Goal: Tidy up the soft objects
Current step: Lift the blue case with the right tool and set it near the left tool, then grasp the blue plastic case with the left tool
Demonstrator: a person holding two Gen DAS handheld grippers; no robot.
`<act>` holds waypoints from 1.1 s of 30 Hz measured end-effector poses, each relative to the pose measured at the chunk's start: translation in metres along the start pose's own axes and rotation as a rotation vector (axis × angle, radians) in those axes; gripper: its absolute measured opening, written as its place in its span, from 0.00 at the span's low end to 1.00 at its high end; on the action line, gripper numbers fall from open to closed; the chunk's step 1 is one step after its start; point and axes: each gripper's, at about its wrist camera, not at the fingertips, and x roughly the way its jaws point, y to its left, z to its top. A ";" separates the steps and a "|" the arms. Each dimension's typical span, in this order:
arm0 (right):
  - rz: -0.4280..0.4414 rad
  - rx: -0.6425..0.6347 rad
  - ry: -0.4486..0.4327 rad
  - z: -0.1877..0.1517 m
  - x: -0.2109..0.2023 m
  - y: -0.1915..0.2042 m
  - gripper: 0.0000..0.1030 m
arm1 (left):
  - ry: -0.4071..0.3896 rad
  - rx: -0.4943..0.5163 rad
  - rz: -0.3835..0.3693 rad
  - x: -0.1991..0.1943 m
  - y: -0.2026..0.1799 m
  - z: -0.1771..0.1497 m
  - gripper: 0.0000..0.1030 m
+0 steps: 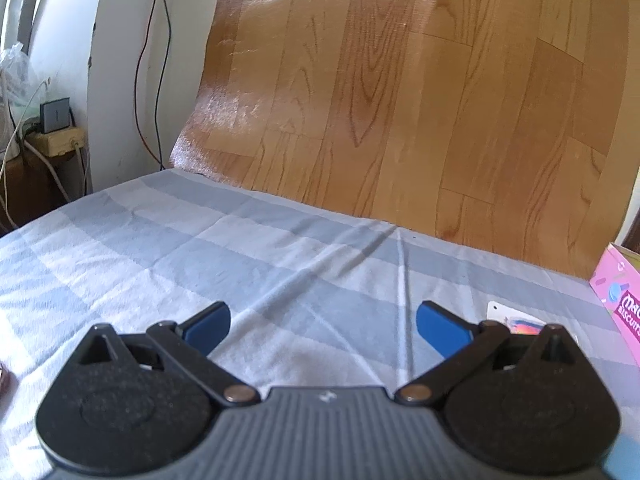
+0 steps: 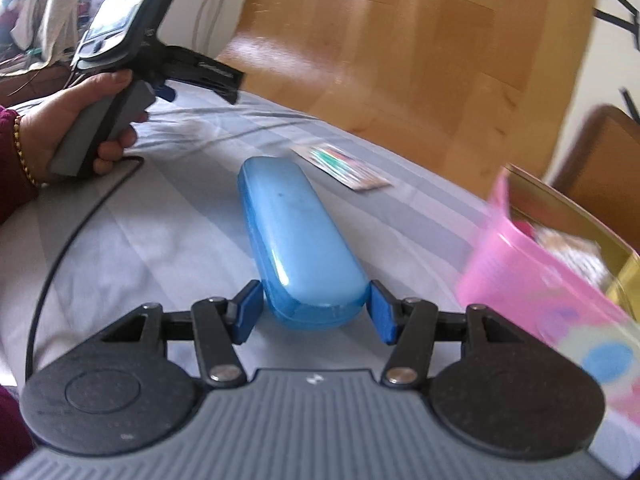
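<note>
Nearby, pink box [image 2: 532,280] beside blue case [image 2: 298,240]

You see: two grippers, left [image 2: 200,76] and right [image 2: 316,312]; one blue case [image 2: 298,240]; one card [image 2: 344,166] far; one pink box [image 2: 532,280] right; one hand [image 2: 76,128].

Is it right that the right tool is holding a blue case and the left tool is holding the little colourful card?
Not quite. The right tool does hold the blue case, as the right wrist view shows. But the left tool holds nothing: in the left wrist view it is open over the checked cloth, and the colourful card lies flat on the cloth beside it.
</note>
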 end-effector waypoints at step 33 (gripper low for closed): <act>-0.062 0.172 -0.056 -0.051 -0.040 -0.033 0.82 | 0.118 0.149 -0.201 -0.010 -0.024 -0.019 1.00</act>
